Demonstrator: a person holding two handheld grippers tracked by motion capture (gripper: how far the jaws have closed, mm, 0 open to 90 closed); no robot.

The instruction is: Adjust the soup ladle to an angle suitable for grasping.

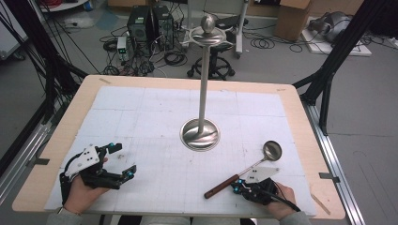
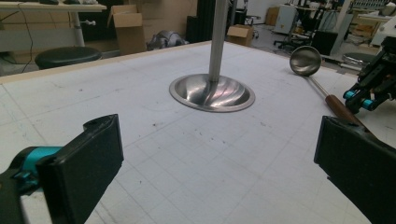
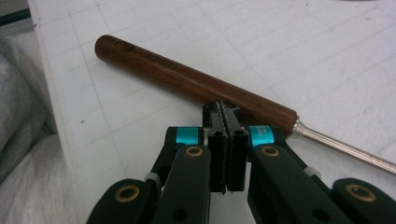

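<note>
Ladle (image 1: 244, 171) on table, handle just beyond closed right claw (image 3: 226, 112)

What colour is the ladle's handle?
Dark reddish-brown wood on the ladle's handle, with a silver metal shaft beyond it; the right gripper view shows it best.

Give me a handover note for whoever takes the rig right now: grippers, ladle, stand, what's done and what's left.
Left gripper: open, empty, near the table's left front corner.
Right gripper: jaws shut on each other, tips against the ladle's wooden handle, not around it.
Ladle: flat on the white mat, front right, bowl pointing away, handle toward the person.
Stand: upright at mid table, its top hooks bare.
Done: nothing picked up.
Left: probably open the right jaws, grip the handle, lift; hanging it on the stand looks likely.
</note>
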